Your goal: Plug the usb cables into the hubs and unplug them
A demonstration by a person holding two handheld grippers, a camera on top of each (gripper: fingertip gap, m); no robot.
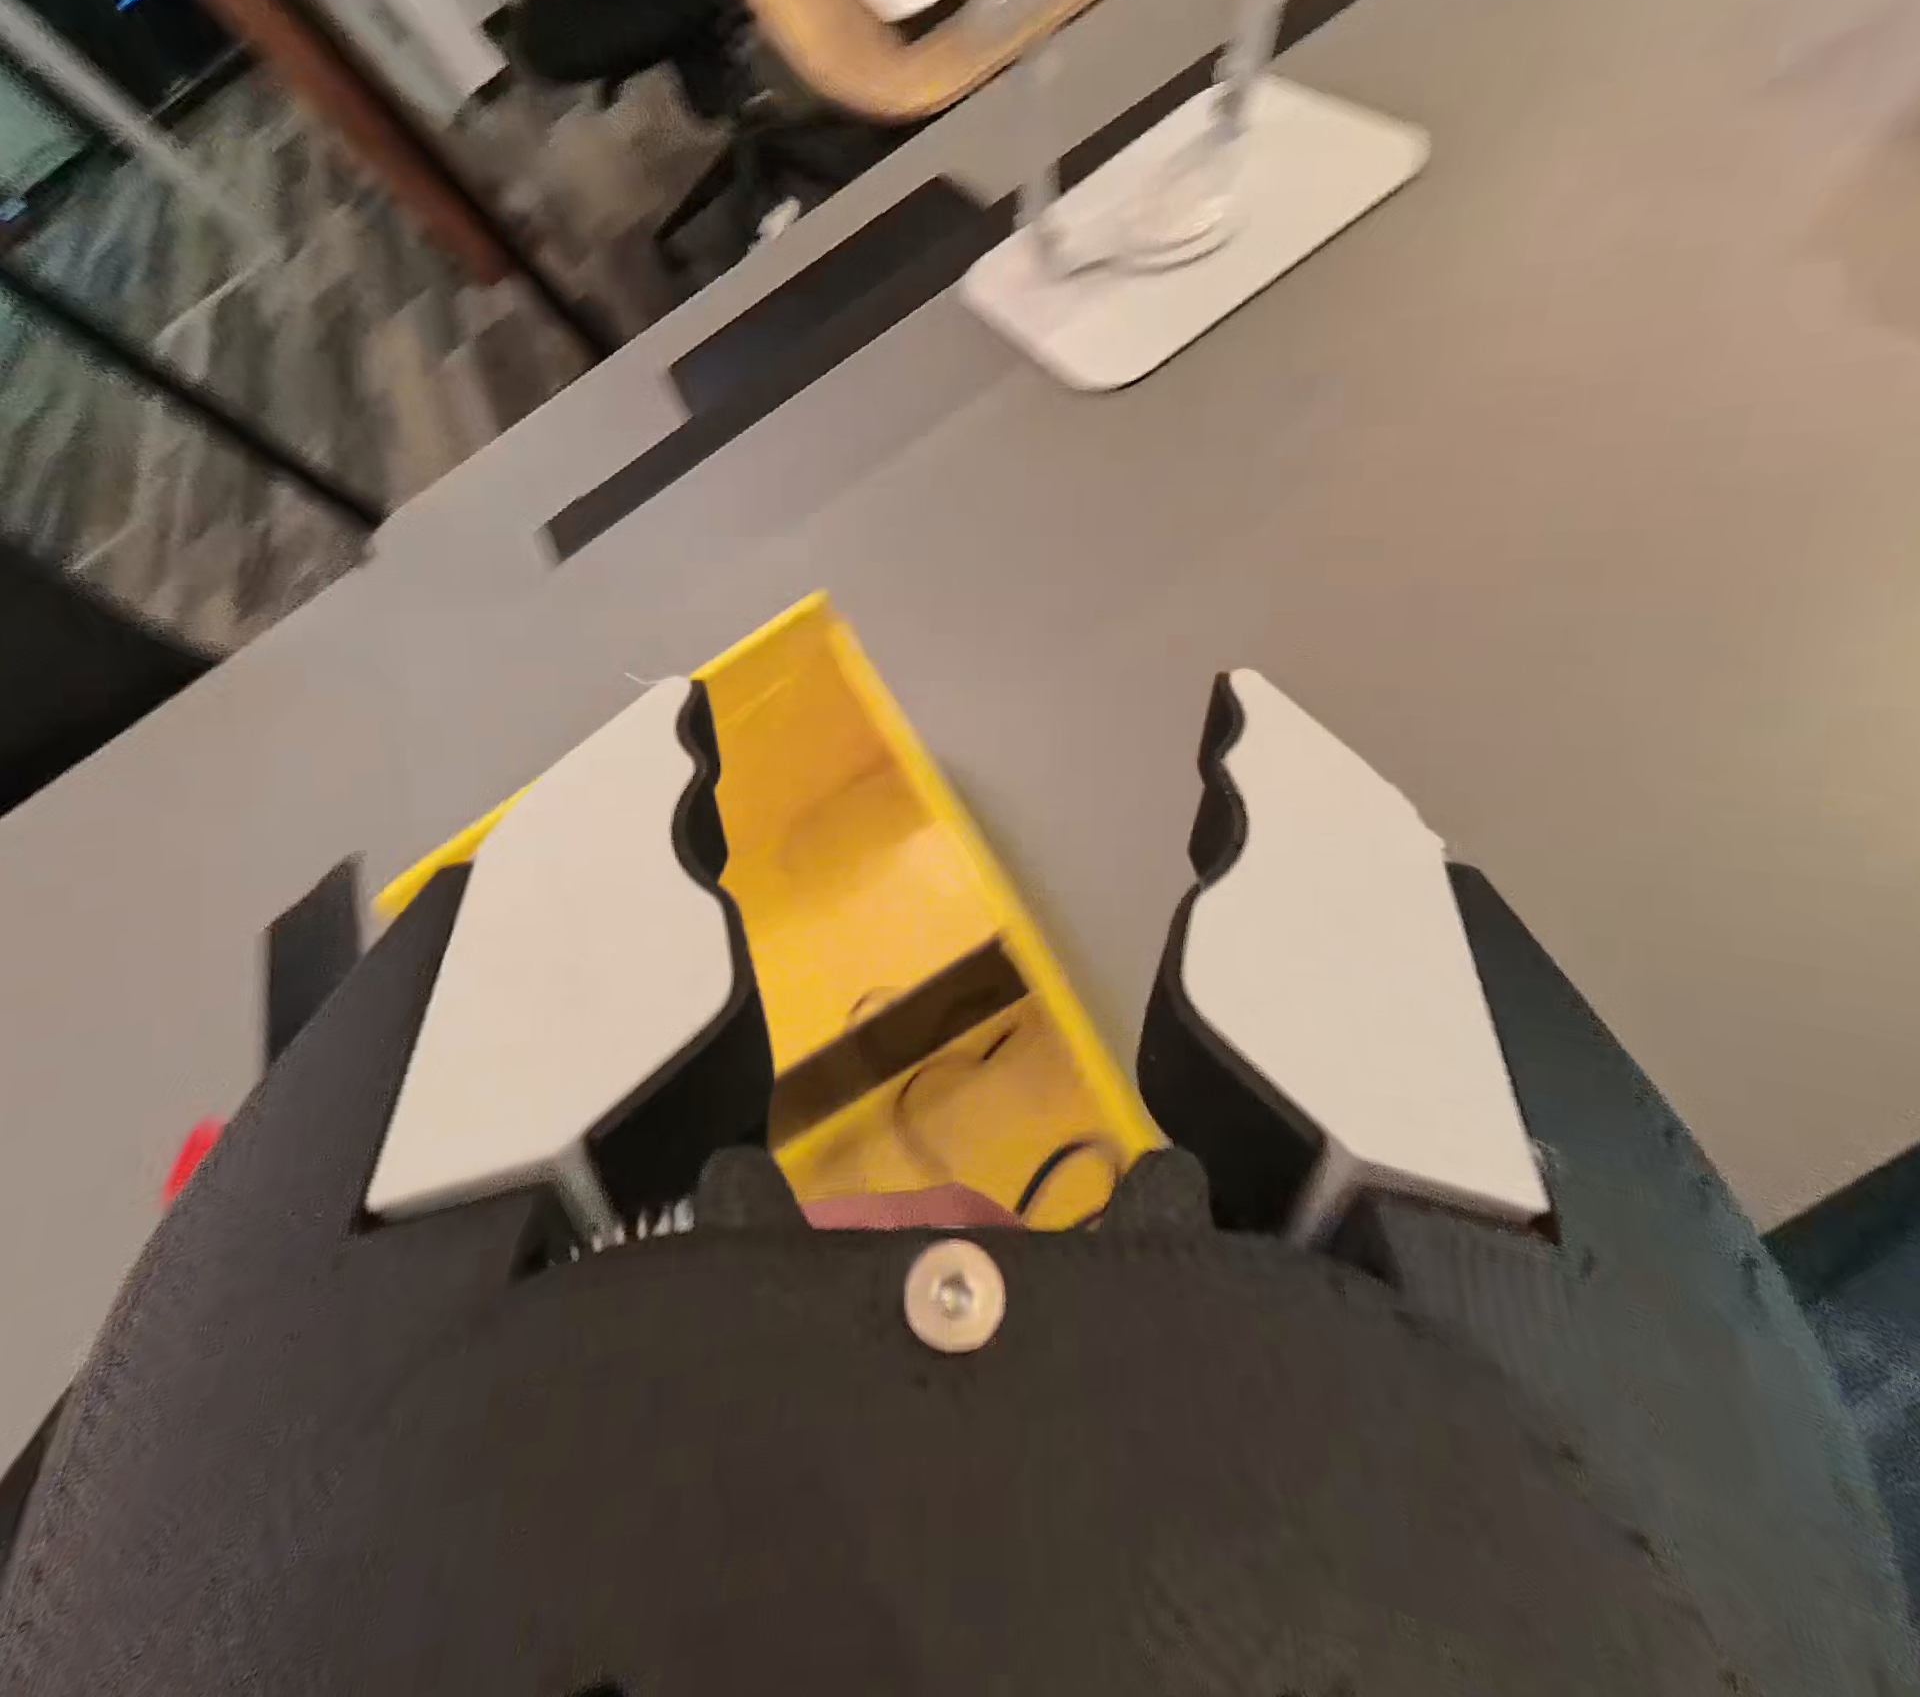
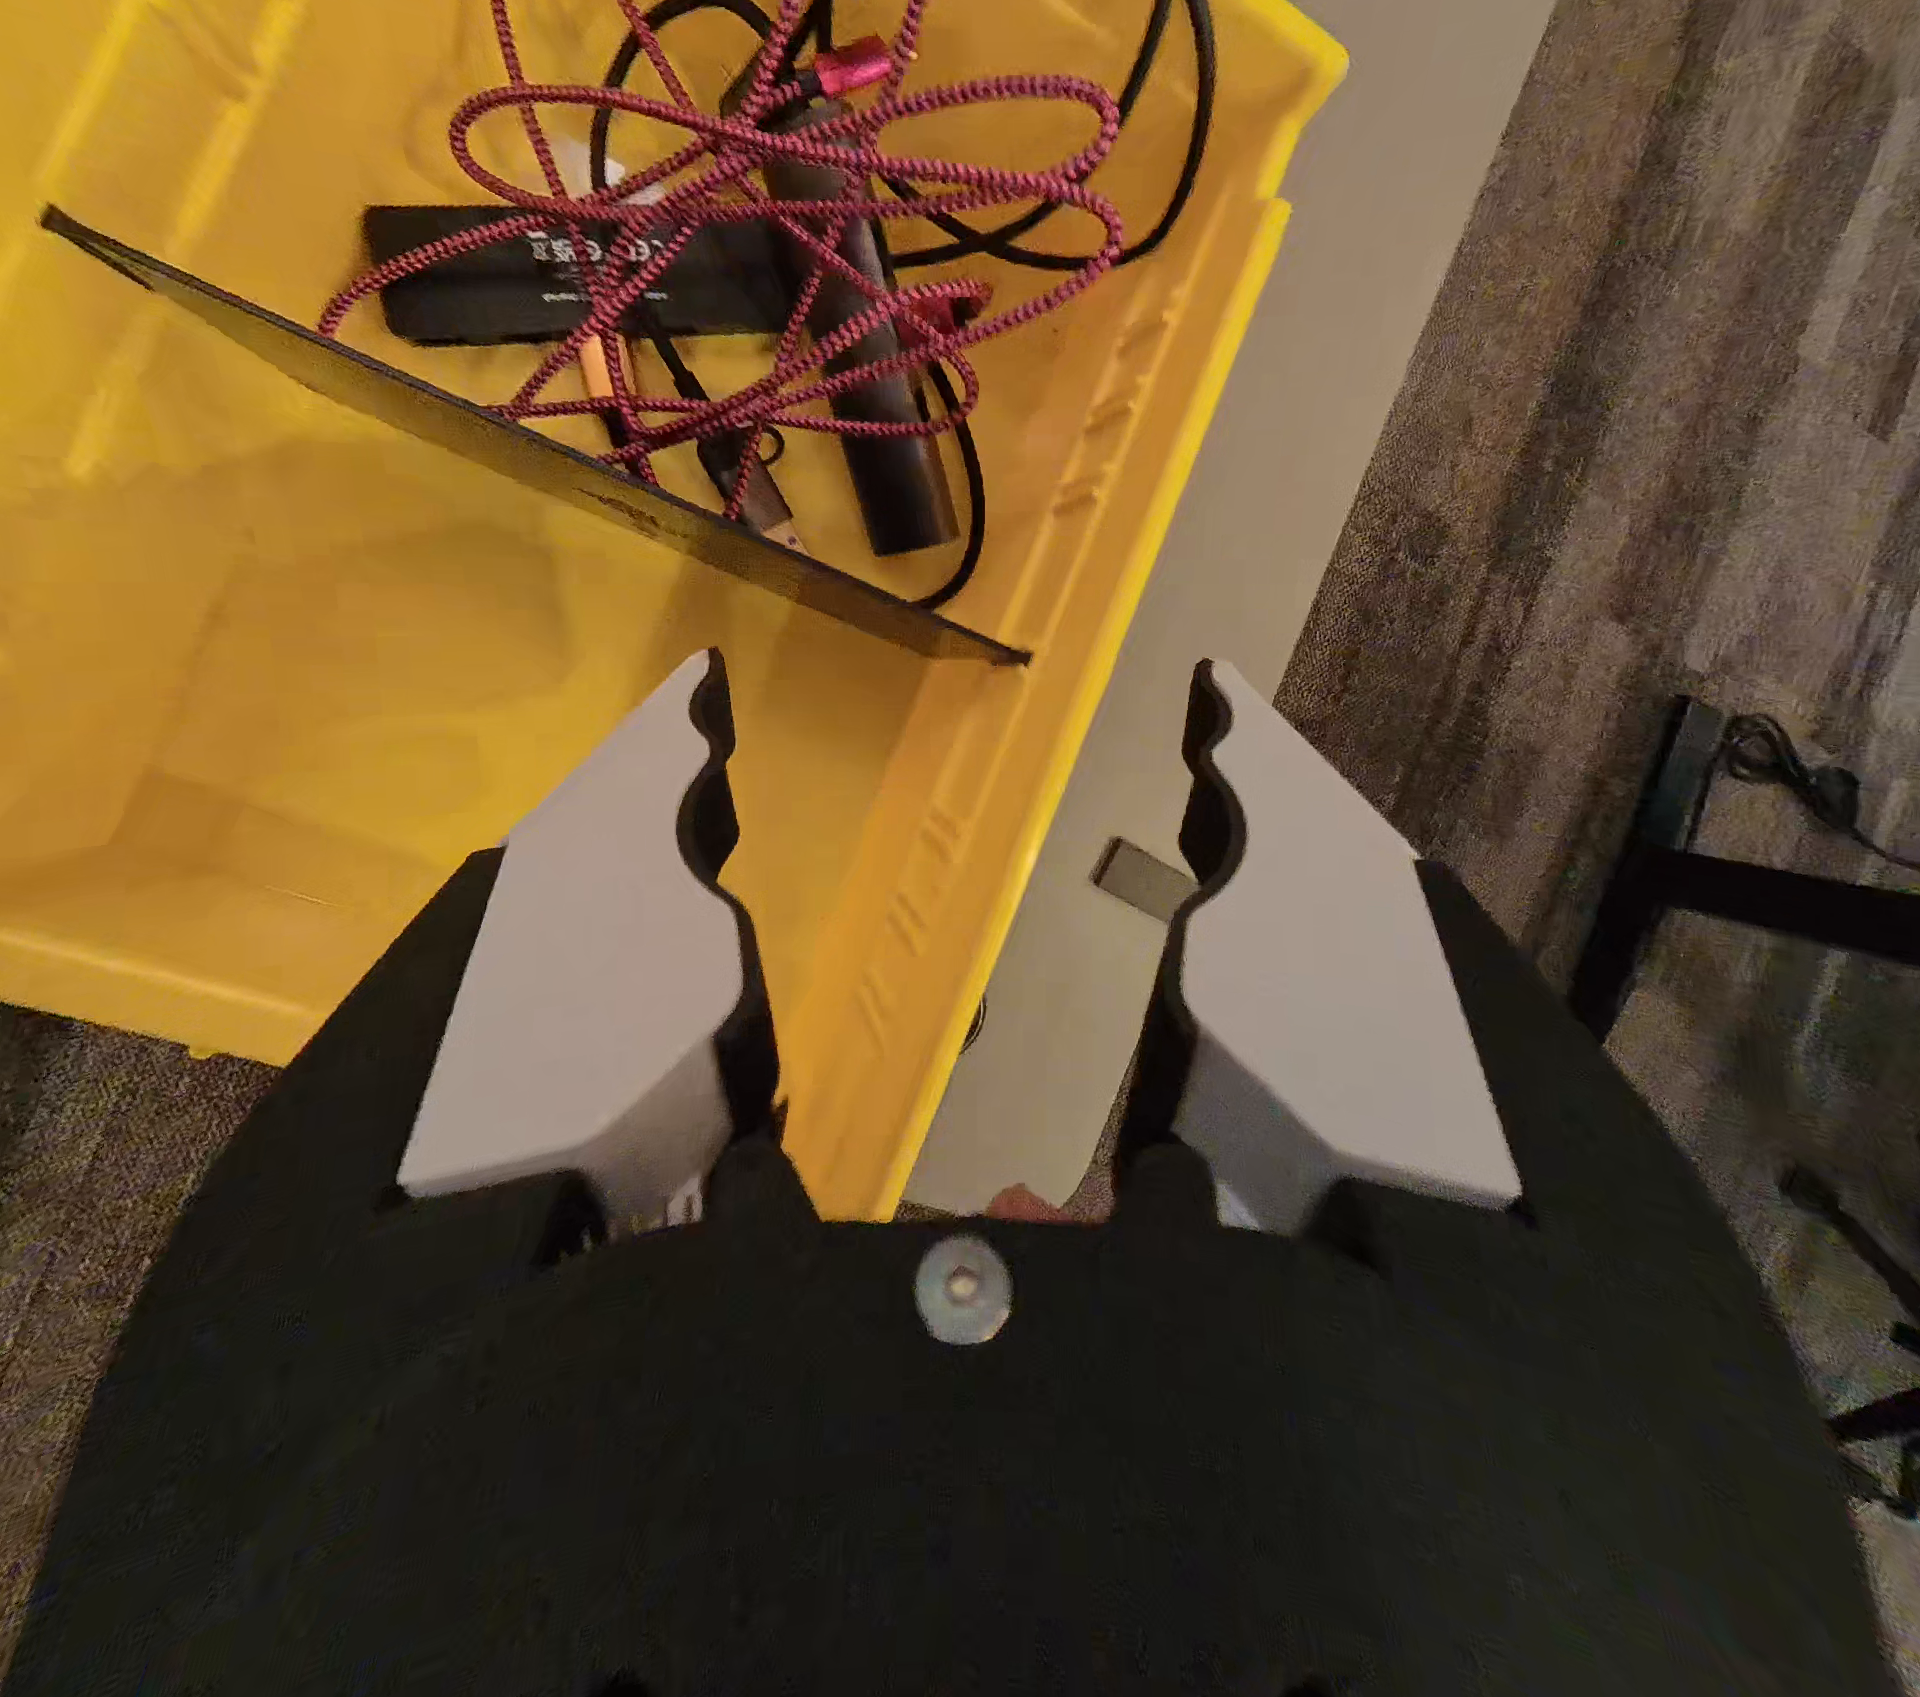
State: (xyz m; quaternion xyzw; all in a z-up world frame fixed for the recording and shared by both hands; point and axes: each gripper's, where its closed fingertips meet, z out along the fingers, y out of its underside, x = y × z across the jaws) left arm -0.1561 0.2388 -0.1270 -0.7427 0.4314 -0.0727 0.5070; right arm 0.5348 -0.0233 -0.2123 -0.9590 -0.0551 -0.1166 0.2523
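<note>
Left claw [image 1: 961,691]: jaws apart, empty, above yellow bin [image 1: 883,878].
Right claw [image 2: 961,671]: jaws apart, empty.
Red braided cable [image 2: 790,193]: tangled over black hub [image 2: 457,286], beyond divider [image 2: 520,442].

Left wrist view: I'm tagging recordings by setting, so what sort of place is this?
Probably an office: a long grey desk carrying a white stand base, a black swivel chair behind it, and grey patterned carpet.

A red braided cable [image 2: 790,213] lies tangled with a black cable [image 2: 1195,89] over two black hubs [image 2: 540,276], one flat, one stick-shaped [image 2: 883,400], all unplugged.
</note>
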